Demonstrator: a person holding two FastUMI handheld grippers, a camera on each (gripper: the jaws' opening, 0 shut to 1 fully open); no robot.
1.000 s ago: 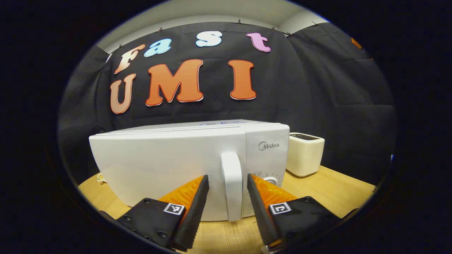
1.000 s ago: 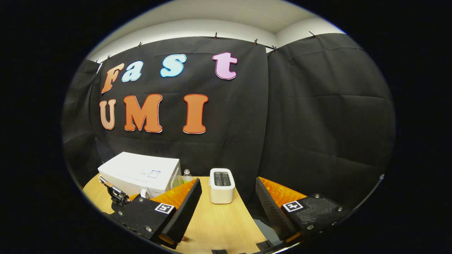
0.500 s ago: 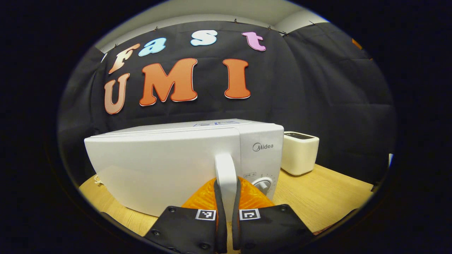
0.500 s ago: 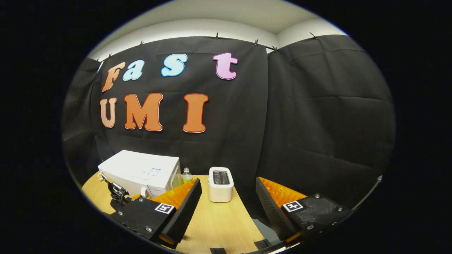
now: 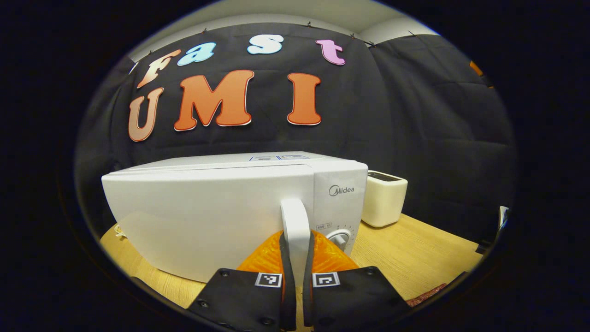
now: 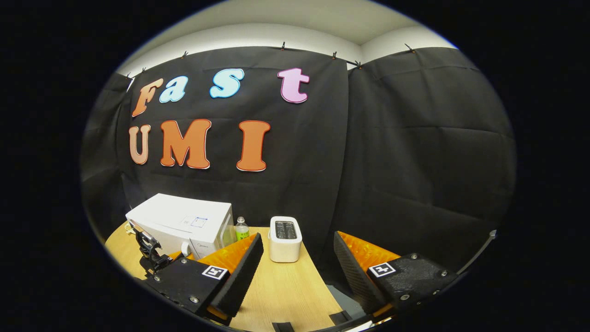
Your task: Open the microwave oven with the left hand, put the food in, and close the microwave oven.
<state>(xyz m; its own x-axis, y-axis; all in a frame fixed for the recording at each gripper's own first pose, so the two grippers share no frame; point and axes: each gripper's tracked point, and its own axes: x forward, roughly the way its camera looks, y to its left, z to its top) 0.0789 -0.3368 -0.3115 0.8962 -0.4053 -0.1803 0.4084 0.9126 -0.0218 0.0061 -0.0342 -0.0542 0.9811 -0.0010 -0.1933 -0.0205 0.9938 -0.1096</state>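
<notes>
Left hand-held gripper [image 5: 295,258] clamped; right hand-held gripper [image 6: 295,258] spread wide.

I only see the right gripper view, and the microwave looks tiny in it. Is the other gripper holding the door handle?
Observer: Yes. In the left gripper view the left gripper is shut on the white handle, one finger on each side.
Child: Is the door open?
Observer: No. The door looks closed, level with the control panel.
Child: What's next to the handle?
Observer: A round knob, just right of it in that view.
</notes>
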